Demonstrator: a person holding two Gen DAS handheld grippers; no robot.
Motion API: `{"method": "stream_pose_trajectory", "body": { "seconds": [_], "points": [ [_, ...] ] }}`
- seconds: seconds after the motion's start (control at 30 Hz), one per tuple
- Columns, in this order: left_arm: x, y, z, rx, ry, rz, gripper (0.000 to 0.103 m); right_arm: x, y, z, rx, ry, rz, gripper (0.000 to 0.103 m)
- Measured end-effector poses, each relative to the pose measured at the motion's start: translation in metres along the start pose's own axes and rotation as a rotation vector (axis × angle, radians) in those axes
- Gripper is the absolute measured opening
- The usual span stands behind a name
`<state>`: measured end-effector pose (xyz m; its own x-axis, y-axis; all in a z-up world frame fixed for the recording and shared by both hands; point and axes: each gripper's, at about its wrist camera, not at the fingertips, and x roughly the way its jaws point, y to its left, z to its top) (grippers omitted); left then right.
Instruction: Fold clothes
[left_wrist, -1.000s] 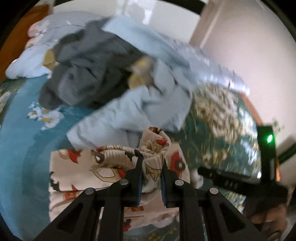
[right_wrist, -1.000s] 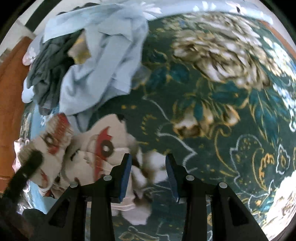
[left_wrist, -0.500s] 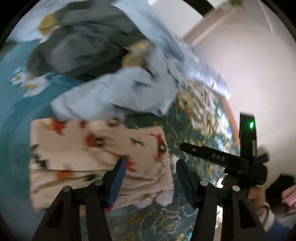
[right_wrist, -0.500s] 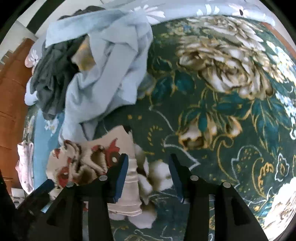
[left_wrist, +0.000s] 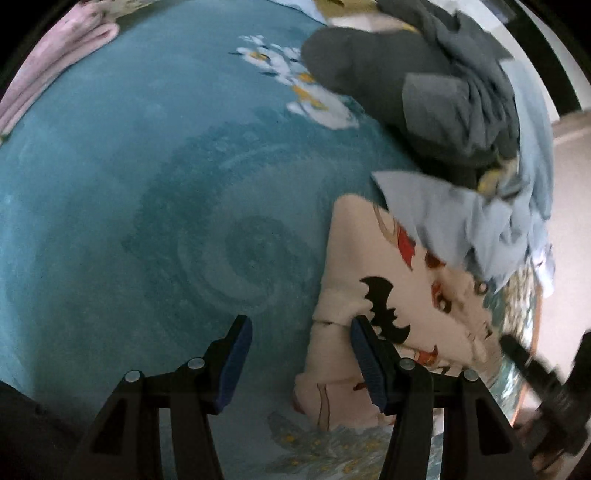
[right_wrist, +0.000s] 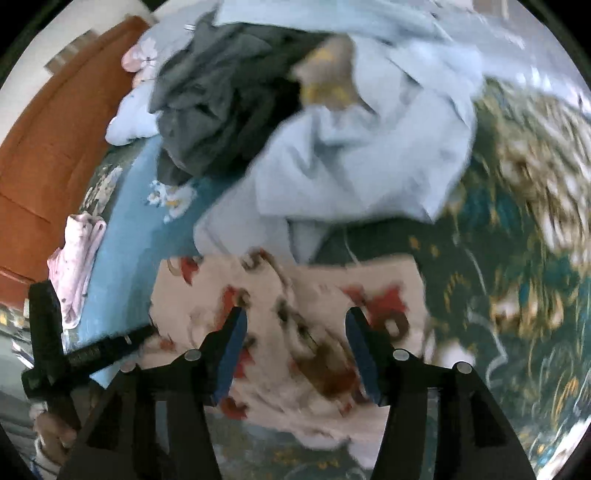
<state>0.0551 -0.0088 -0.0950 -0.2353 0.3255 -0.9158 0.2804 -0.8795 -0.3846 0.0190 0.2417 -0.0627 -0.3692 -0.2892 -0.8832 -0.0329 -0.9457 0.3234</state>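
A cream garment with red, brown and black bat prints (left_wrist: 399, 295) lies folded flat on the bedspread; it also shows in the right wrist view (right_wrist: 295, 314). My left gripper (left_wrist: 299, 350) is open and empty, at the garment's left edge over teal fabric. My right gripper (right_wrist: 293, 339) is open and empty, just above the folded garment. The left gripper's body (right_wrist: 55, 354) shows at the lower left of the right wrist view.
A heap of unfolded clothes lies behind: a light blue garment (right_wrist: 351, 166) and a dark grey one (right_wrist: 221, 92), also in the left wrist view (left_wrist: 443, 92). A folded pink garment (right_wrist: 77, 254) lies at the left. A brown headboard (right_wrist: 48, 147) stands beyond.
My left gripper let go of the cream garment, opened and swung left over the teal bedspread. My right gripper moved over the garment, which now lies flat.
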Motion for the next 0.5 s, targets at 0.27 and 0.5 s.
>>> {"method": "stream_pose_trajectory", "body": {
  "seconds": [0.27, 0.5],
  "points": [
    [-0.015, 0.023, -0.003, -0.115, -0.022, -0.172, 0.060, 0.054, 0.018, 0.019, -0.115, 0.130, -0.083, 0.057],
    [-0.023, 0.037, -0.005, -0.186, -0.029, -0.268, 0.060, 0.020, 0.023, 0.015, -0.084, 0.101, -0.018, 0.008]
  ]
}}
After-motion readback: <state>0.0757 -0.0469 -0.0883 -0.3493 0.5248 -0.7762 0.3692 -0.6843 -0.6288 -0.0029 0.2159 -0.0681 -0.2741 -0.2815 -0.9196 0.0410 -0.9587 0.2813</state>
